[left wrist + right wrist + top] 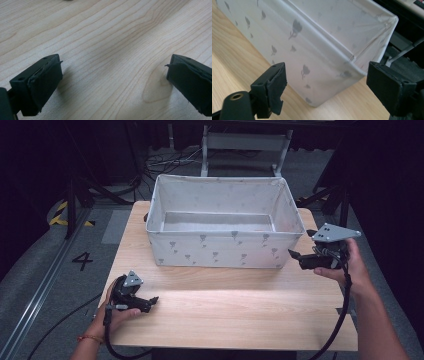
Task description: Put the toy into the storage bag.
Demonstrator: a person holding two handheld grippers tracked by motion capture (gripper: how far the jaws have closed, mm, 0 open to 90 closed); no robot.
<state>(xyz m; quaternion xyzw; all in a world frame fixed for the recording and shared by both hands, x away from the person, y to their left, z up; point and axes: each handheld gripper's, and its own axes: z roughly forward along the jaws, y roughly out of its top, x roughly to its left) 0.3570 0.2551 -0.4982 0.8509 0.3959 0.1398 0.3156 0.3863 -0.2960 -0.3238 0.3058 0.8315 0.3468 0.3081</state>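
Note:
A white fabric box point(220, 251) with small grey tulip prints stands on the far half of the wooden table point(235, 315); its inside looks empty. My right gripper point(294, 255) hovers at the box's near right corner point(317, 100), jaws open and pointing left at that corner, with nothing between them. My left gripper point(154, 300) rests low on the table near its front left, held in a hand. Its jaws stand wide open over bare wood point(112, 62).
A metal frame point(245, 145) and loose cables point(165, 162) lie on the floor behind the table. A rail runs along the floor at the left beside a painted number 4 point(82, 261). Black stand legs point(330, 195) are at the back right.

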